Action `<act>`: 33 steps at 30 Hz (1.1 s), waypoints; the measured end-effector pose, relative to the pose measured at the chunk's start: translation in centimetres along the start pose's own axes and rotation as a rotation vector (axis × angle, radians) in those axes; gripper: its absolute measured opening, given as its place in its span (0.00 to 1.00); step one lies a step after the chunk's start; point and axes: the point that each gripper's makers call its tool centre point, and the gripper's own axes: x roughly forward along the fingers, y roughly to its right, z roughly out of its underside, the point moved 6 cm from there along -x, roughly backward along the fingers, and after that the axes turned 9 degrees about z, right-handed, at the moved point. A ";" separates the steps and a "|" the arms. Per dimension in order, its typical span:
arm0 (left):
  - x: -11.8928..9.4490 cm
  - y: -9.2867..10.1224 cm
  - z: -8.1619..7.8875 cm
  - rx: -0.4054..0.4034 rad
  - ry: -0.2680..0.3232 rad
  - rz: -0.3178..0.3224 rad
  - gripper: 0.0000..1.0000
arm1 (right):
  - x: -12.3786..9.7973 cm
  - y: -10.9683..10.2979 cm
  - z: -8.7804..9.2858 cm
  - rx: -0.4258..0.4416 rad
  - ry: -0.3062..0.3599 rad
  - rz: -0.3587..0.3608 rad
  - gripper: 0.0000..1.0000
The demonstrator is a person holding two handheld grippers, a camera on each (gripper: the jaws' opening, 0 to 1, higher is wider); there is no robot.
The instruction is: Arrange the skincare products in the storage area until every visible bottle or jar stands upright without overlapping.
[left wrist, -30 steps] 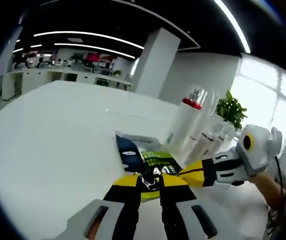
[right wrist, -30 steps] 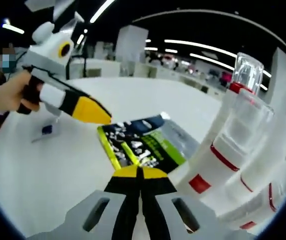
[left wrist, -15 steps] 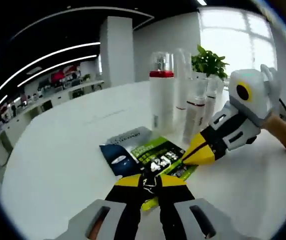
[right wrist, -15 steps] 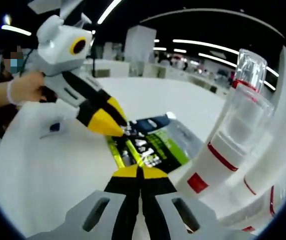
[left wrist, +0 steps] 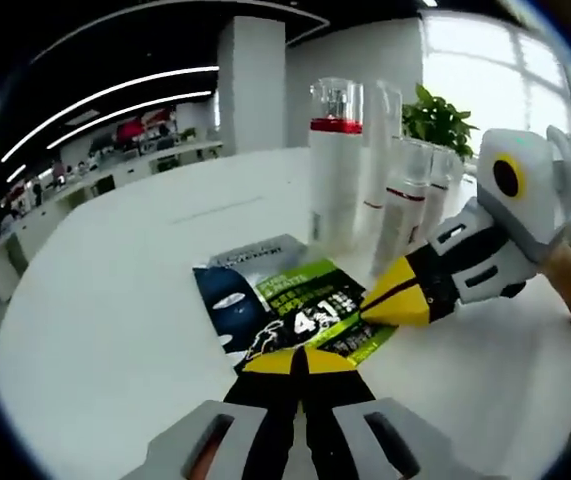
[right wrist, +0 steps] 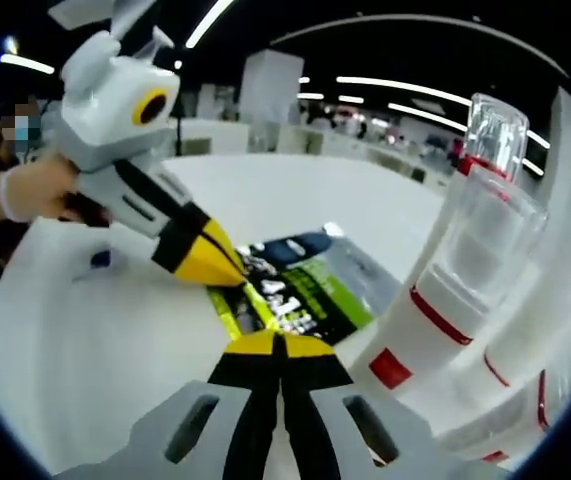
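Observation:
A green-and-black sachet (left wrist: 310, 310) lies on the white table (left wrist: 115, 300), overlapping a dark blue sachet (left wrist: 227, 305) and a grey one (left wrist: 260, 255). My left gripper (left wrist: 300, 360) has its jaws closed on the green sachet's near edge. My right gripper (left wrist: 370, 305) comes in from the right, shut, its yellow tip touching the sachet's right edge. Behind stand upright white bottles with red bands (left wrist: 335, 160), (left wrist: 405, 205). In the right gripper view the right gripper (right wrist: 278, 343) is shut at the green sachet (right wrist: 300, 290). The left gripper (right wrist: 227, 278) pinches its left corner. A bottle (right wrist: 445, 290) stands close on the right.
A potted plant (left wrist: 440, 115) stands behind the bottles. A person's hand (right wrist: 35, 190) holds the left gripper, and a small card (right wrist: 100, 260) lies on the table (right wrist: 115, 340) beneath it. Office desks and a pillar (left wrist: 250, 80) are far behind.
My left gripper's jaws have narrowed from a small gap to closed at the green sachet's edge. The right gripper has stayed shut at the sachet. Both views shifted a little.

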 end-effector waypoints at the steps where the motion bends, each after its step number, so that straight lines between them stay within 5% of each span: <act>1: 0.0 0.0 0.0 -0.007 0.000 0.000 0.00 | 0.1 0.0 0.0 -0.008 0.001 0.012 0.00; 12: -0.5 0.1 0.3 -0.022 -0.004 0.022 0.01 | -0.1 -0.4 -0.2 -0.038 -0.022 0.063 0.00; 13: -0.8 0.3 -0.3 0.045 0.048 0.053 0.01 | -0.4 -1.1 -0.7 0.017 0.017 0.030 0.00; 15: -1.8 0.3 -1.3 0.056 0.153 0.050 0.03 | -1.6 -0.6 -2.8 0.148 0.196 0.030 0.00; 16: -2.3 0.2 -1.8 0.024 0.179 0.045 0.03 | -2.2 -0.5 -3.5 0.143 0.235 0.024 0.01; 19: -4.6 0.8 -3.2 -0.060 0.265 0.130 0.08 | -3.7 -0.1 -4.7 0.095 0.230 0.037 0.01; 21: -5.9 1.1 -3.5 -0.084 0.278 0.162 0.17 | -4.4 -0.8 -5.5 0.110 0.268 -0.015 0.05; 24: -7.0 1.7 -3.0 -0.065 0.267 0.171 0.19 | -4.8 -2.1 -5.6 0.140 0.260 -0.087 0.20; 27: -8.7 1.4 -2.0 0.047 0.212 0.157 0.21 | -5.0 -4.5 -4.8 0.125 0.223 -0.193 0.33; 33: -10.5 1.6 1.1 0.116 0.099 0.210 0.35 | -5.7 -5.4 -3.2 0.129 0.176 -0.236 0.37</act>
